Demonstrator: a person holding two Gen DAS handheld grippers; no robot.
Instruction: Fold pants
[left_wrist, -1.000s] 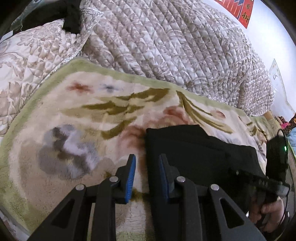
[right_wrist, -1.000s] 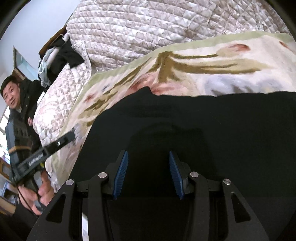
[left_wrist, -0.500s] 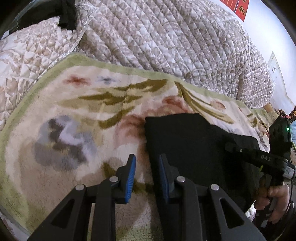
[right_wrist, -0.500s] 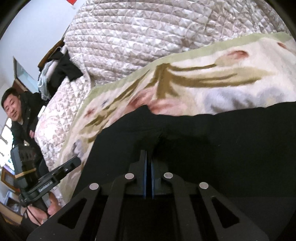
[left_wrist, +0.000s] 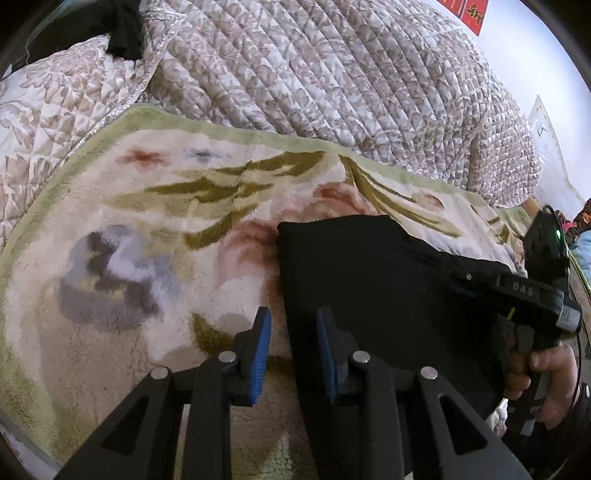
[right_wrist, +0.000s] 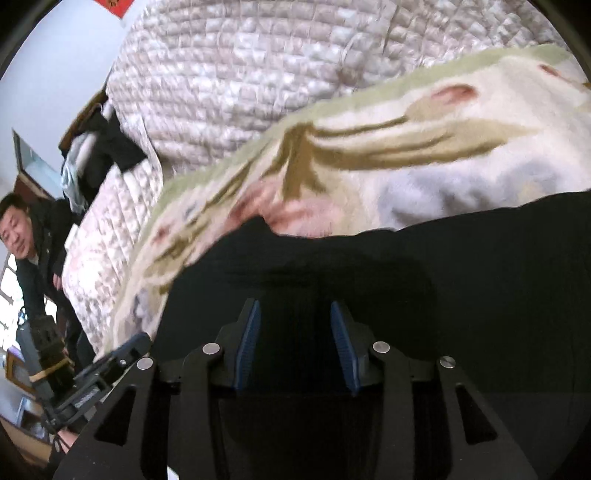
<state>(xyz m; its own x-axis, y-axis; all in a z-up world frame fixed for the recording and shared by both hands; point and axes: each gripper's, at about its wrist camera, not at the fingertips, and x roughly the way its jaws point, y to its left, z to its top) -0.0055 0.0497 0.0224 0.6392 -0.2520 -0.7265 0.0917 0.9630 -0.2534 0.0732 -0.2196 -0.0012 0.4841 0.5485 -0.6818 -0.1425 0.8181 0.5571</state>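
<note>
The black pants (left_wrist: 369, 280) lie folded into a flat rectangle on a floral fleece blanket (left_wrist: 155, 229). My left gripper (left_wrist: 291, 350) is open and empty, its jaws straddling the pants' left edge near the front. My right gripper (right_wrist: 295, 343) is open and empty just above the pants (right_wrist: 406, 295), which fill the lower half of the right wrist view. The right gripper also shows in the left wrist view (left_wrist: 517, 291), held by a hand over the pants' right side.
A quilted bedspread (left_wrist: 332, 74) rises behind the blanket. Dark clothes (right_wrist: 107, 147) lie heaped at the bed's far end. A person (right_wrist: 29, 236) stands beside the bed at the left of the right wrist view.
My right gripper was open, shut on the pants half a second ago, and is open again now. My left gripper stayed open at the pants' left edge.
</note>
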